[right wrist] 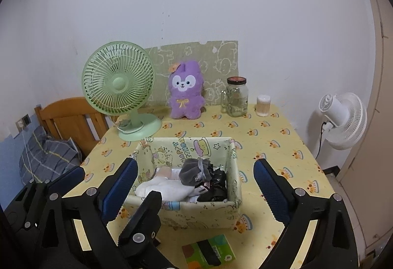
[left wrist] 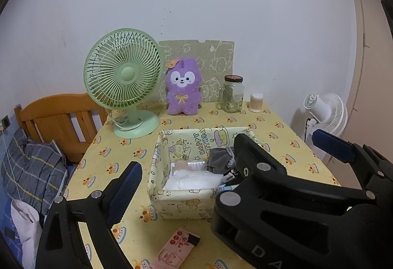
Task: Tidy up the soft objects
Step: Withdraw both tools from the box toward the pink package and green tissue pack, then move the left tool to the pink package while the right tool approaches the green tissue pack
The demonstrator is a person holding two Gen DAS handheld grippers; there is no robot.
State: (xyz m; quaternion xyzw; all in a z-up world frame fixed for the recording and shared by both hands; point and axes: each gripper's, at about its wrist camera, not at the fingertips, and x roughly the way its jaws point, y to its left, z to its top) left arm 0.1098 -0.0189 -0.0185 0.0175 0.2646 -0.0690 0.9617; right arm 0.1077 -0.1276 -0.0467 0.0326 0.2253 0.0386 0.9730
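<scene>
A cartoon-printed fabric basket (left wrist: pixel 181 205) (right wrist: pixel 208 213) stands on the yellow table. It holds white cloth (left wrist: pixel 194 179) (right wrist: pixel 164 186), a grey sock bundle (left wrist: pixel 221 160) (right wrist: pixel 196 170) and dark items (right wrist: pixel 213 189). A purple plush bunny (left wrist: pixel 183 87) (right wrist: pixel 186 90) sits upright at the table's back. My left gripper (left wrist: pixel 228 158) is open and empty, above the basket. My right gripper (right wrist: pixel 196 185) is open and empty, straddling the basket from the front. The left gripper's fingers (right wrist: pixel 147 210) show at lower left of the right wrist view.
A green desk fan (left wrist: pixel 125 77) (right wrist: pixel 120 87), glass jar (left wrist: pixel 232 94) (right wrist: pixel 235 97) and cotton-swab tub (left wrist: pixel 256 102) (right wrist: pixel 263 105) stand at the back. A pink packet (left wrist: pixel 174 249) and a green packet (right wrist: pixel 211 250) lie in front. A wooden bed headboard (left wrist: pixel 59 119) is left, a white fan (right wrist: pixel 343 119) right.
</scene>
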